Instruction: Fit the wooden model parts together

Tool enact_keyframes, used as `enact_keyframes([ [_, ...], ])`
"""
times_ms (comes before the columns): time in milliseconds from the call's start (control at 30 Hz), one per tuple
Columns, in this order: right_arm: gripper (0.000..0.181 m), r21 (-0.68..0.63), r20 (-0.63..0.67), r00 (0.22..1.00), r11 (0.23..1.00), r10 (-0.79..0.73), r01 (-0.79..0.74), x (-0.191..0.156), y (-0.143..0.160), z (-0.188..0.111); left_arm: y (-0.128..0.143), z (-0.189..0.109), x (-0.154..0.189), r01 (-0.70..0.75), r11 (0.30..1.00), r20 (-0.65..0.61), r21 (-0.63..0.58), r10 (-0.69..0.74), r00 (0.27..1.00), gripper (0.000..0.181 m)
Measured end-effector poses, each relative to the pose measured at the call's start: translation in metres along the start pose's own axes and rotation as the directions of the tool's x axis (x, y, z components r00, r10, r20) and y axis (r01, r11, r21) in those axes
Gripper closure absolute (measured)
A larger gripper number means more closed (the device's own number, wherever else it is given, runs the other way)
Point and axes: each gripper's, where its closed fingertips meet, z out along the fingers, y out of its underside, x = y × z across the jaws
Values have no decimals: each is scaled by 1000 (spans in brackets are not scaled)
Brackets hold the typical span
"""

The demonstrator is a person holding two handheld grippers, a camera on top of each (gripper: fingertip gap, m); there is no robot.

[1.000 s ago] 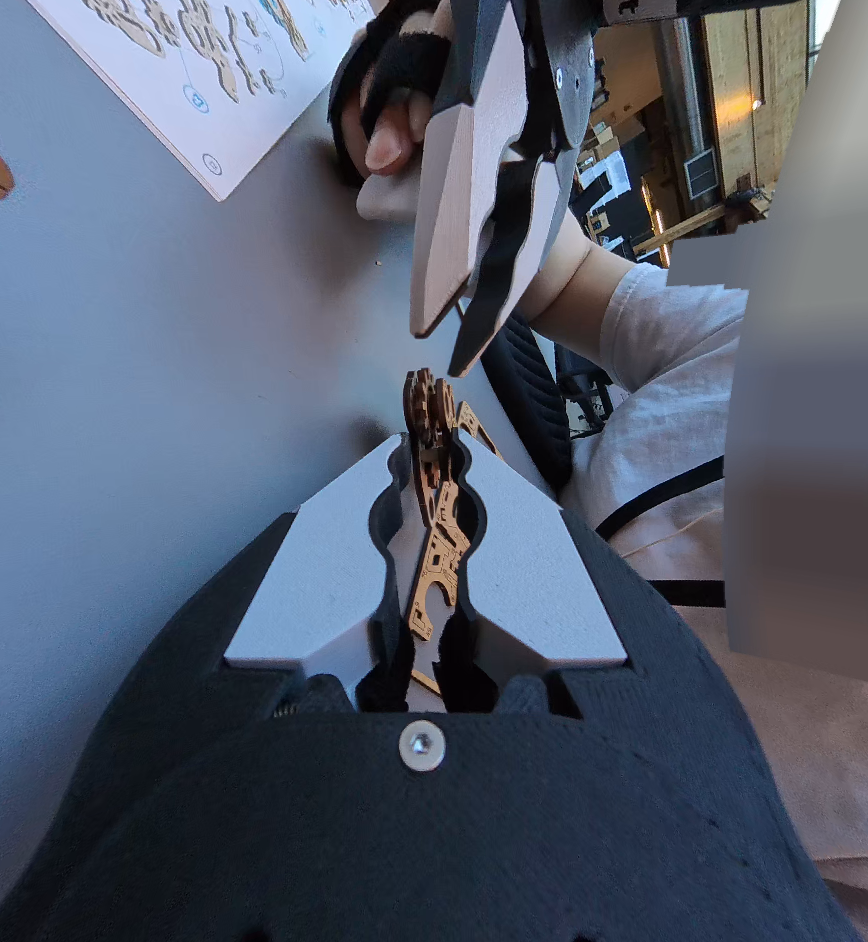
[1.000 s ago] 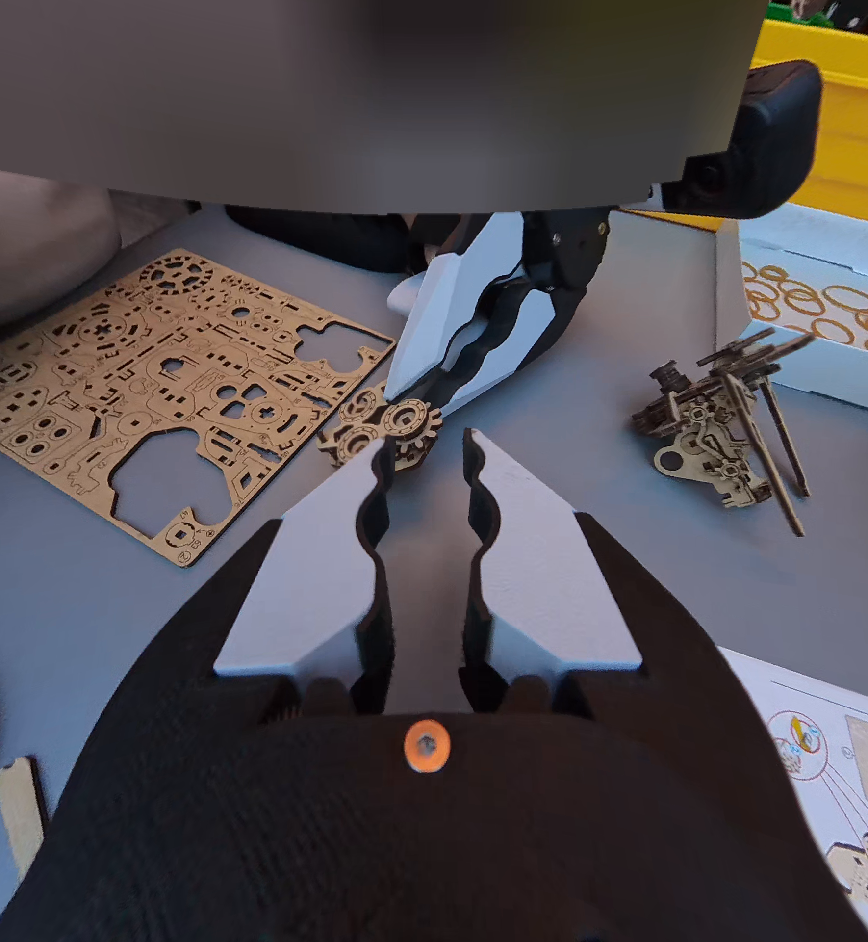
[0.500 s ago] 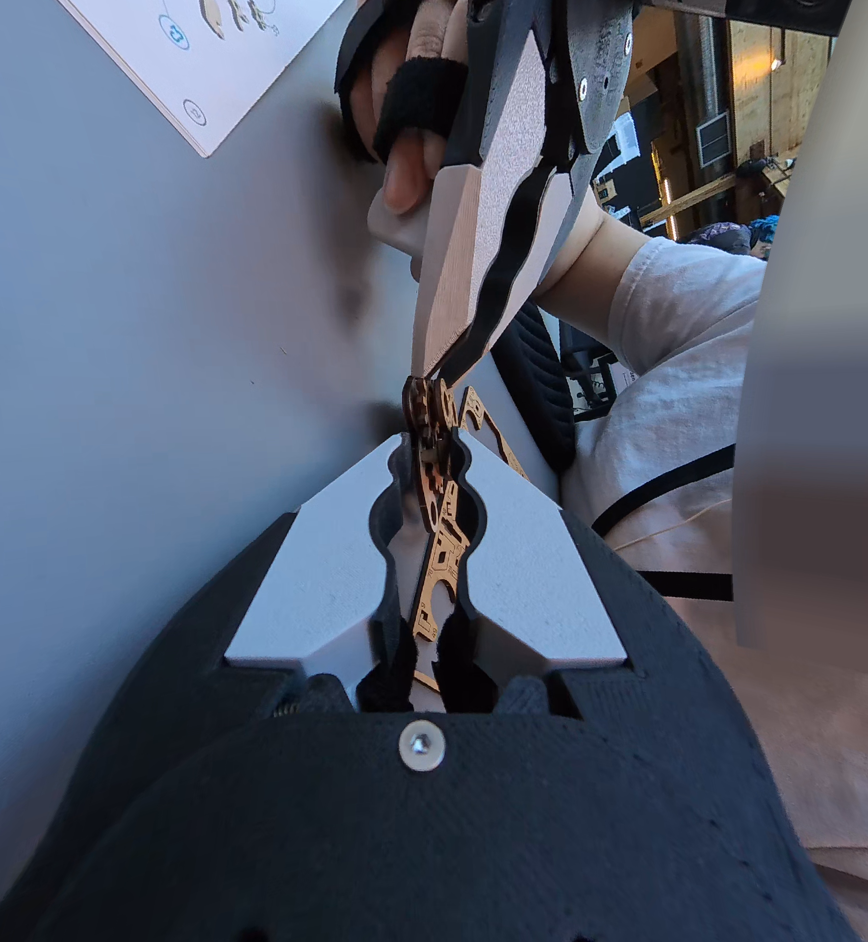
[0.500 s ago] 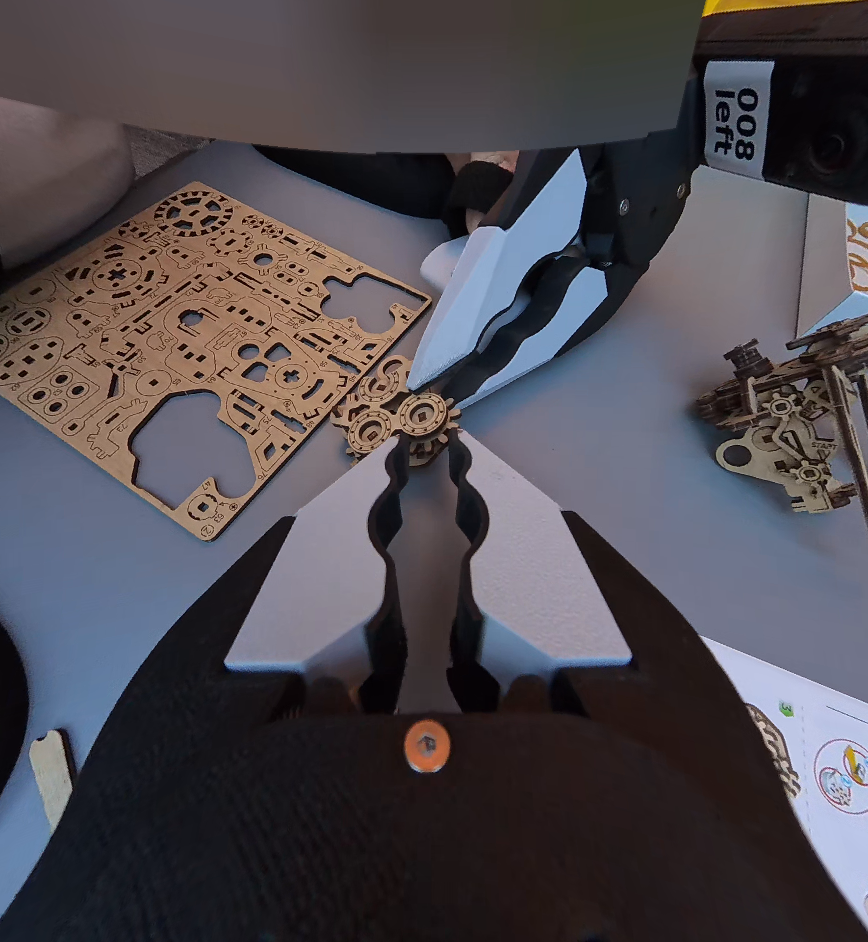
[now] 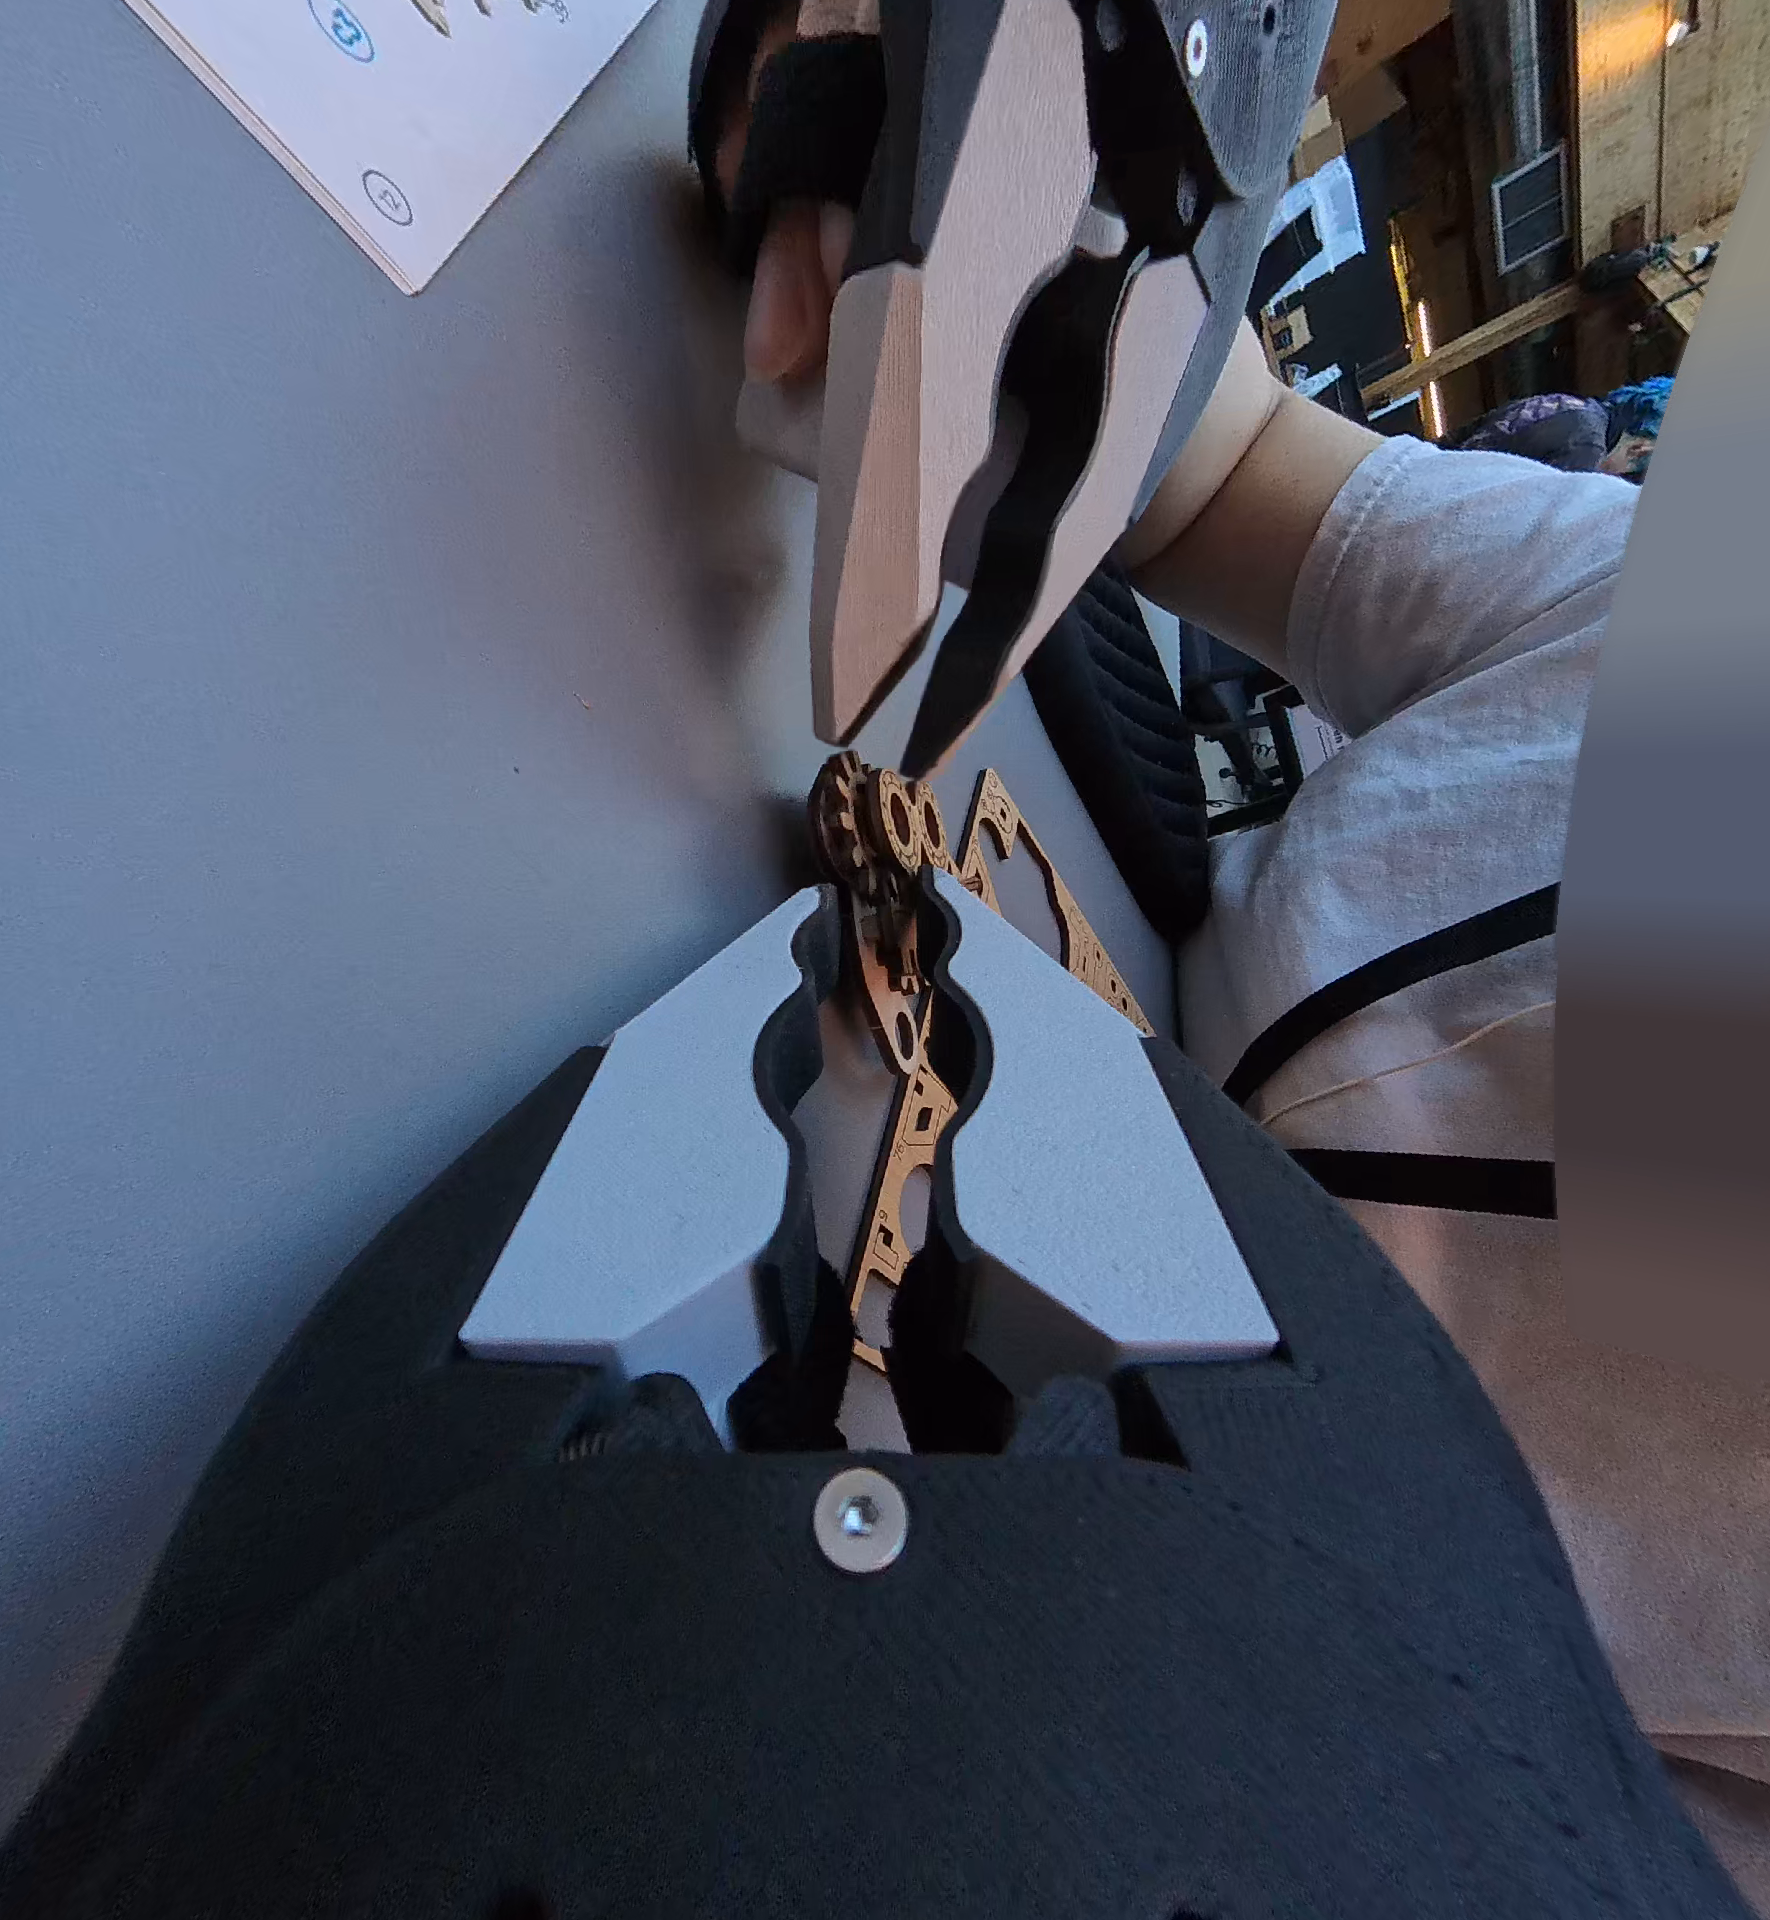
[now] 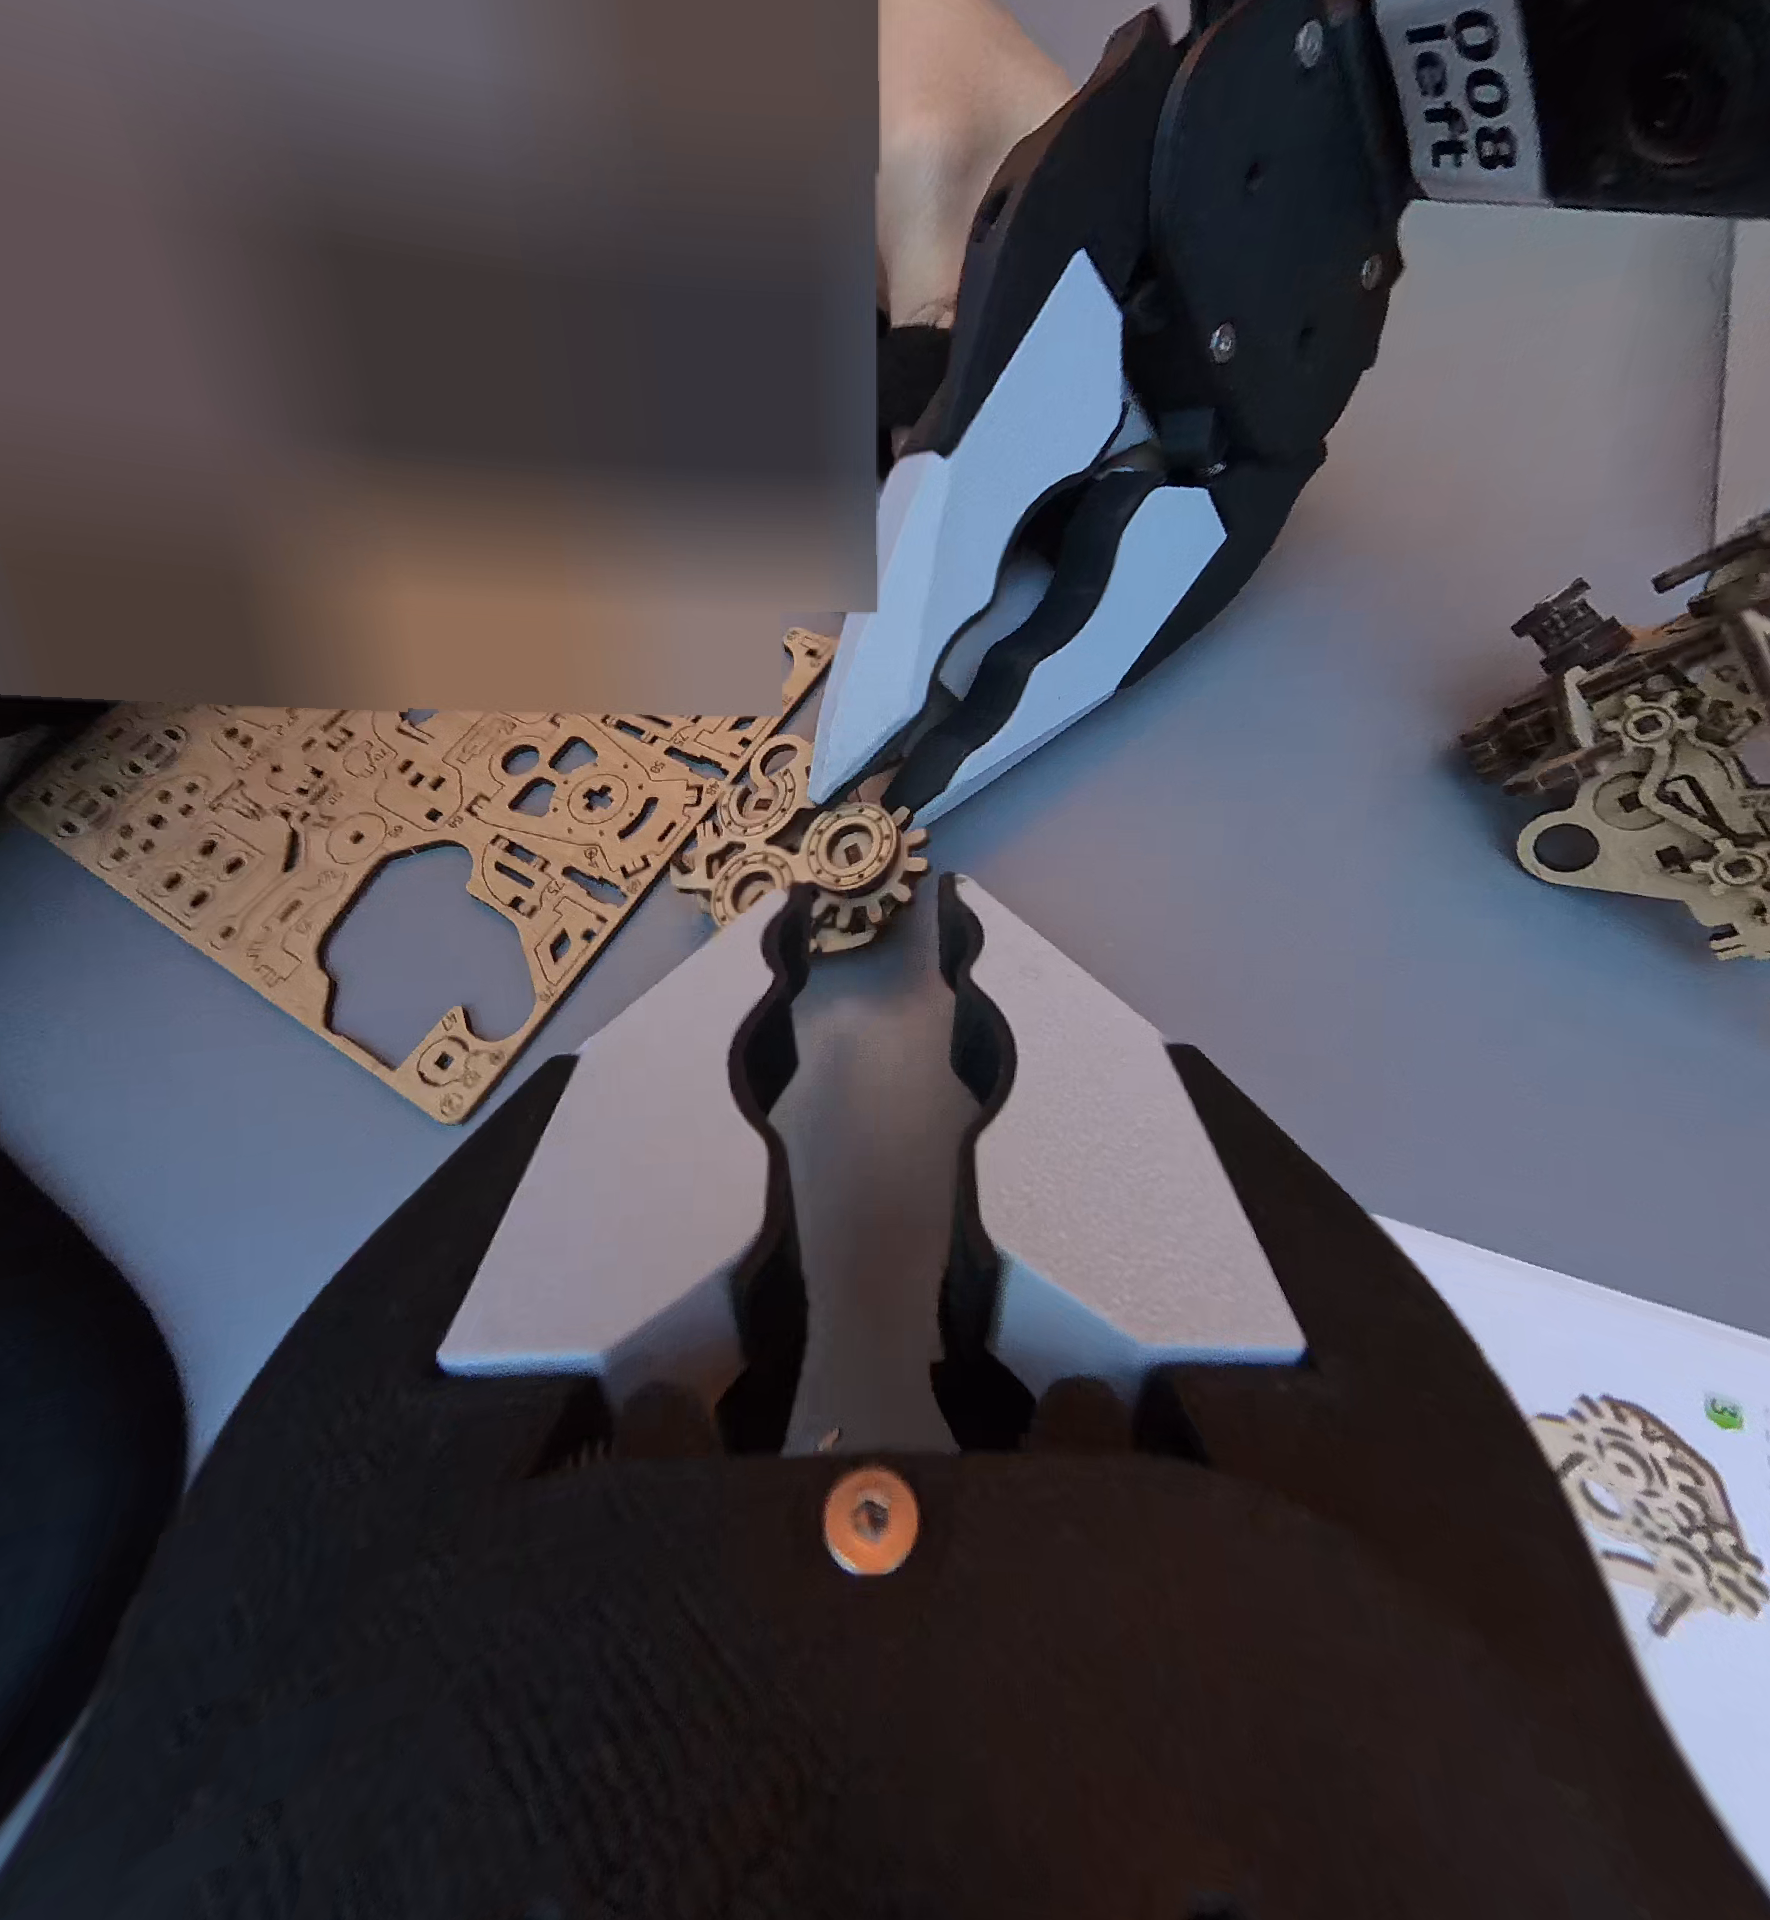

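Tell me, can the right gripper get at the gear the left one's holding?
Probably yes. The right gripper is open with its tips either side of the gear, and nothing lies between; the left gripper grips lower down.

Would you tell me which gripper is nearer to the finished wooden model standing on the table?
Right. The right gripper is beside the finished wooden model; the left gripper lies slightly farther.

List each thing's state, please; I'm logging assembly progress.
left gripper: shut on the gear assembly.
right gripper: open, tips at the gears.
gear assembly: clamped, gears fitted.
parts sheet: flat, some pieces punched out.
second wooden assembly: resting apart, untouched.
instruction sheet: lying flat.
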Motion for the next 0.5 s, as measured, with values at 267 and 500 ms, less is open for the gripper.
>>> enact_keyframes([
  [267, 147, 3, 174, 840, 853, 514, -523, 6, -4, 4, -7, -7, 4, -118, 993, 63, 18, 117, 991, 169],
  [500, 167, -16, 260, 746, 775, 613, -631, -1, -11, 10, -10, -8, 6, -194, 981, 111, 18, 190, 975, 169],
])
